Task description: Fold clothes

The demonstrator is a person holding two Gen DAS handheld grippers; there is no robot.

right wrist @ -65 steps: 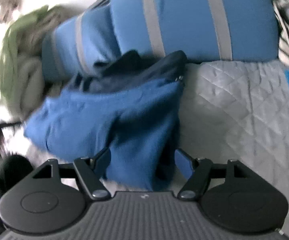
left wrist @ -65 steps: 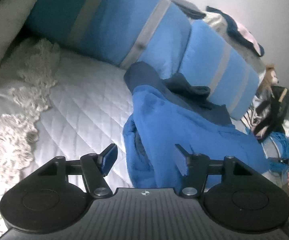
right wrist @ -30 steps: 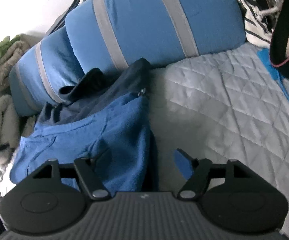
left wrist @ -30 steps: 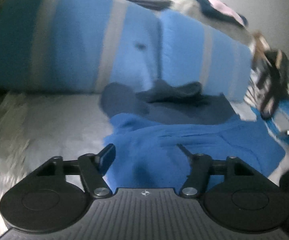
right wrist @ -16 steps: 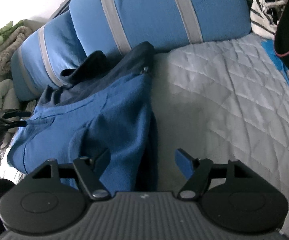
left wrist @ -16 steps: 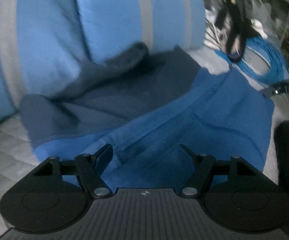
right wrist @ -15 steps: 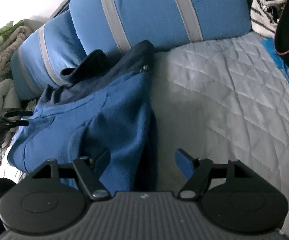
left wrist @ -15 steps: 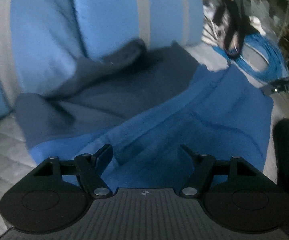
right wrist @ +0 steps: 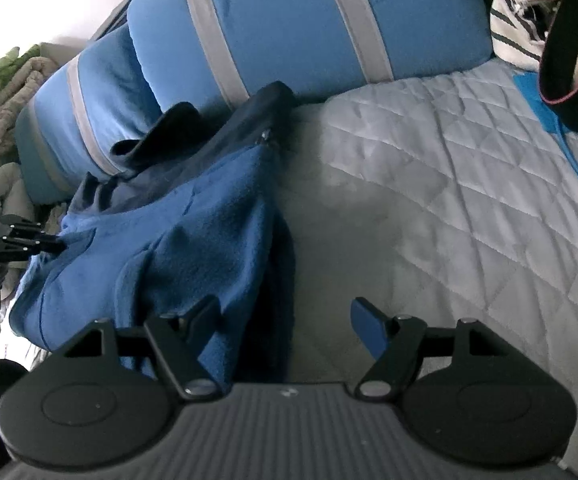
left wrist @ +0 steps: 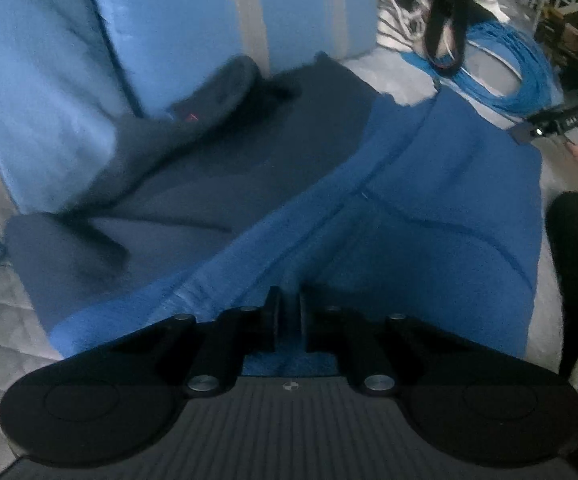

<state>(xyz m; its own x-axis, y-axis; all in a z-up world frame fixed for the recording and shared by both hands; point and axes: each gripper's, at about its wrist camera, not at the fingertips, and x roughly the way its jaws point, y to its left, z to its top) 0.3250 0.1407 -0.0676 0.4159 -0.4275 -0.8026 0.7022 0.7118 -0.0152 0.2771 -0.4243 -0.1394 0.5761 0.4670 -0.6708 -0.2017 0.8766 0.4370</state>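
Two claws are working over a blue fleece garment with a dark navy upper part [left wrist: 429, 208] that is lying rumpled on a grey quilted bedspread [right wrist: 449, 200], its navy end resting against two blue pillows with grey stripes [right wrist: 289, 20]. The left claw [left wrist: 287, 312] is pinching a raised ridge of the blue fleece at the garment's near edge; its jaws have just been closing, and the fabric is sitting between them. In the right wrist view that same claw [right wrist: 55, 245] is showing at the far left, gripping the garment's edge. The right claw [right wrist: 285, 320] is hanging with its jaws spread wide over the garment's opposite side, one finger [right wrist: 203, 316] lying on or just above the fleece, though the view does not settle whether it is touching, the other above bare bedspread. A coil of bright blue cable [left wrist: 505, 68] is lying beyond the garment, and a folded green and beige blanket [right wrist: 5, 92] is sitting beside the pillows.
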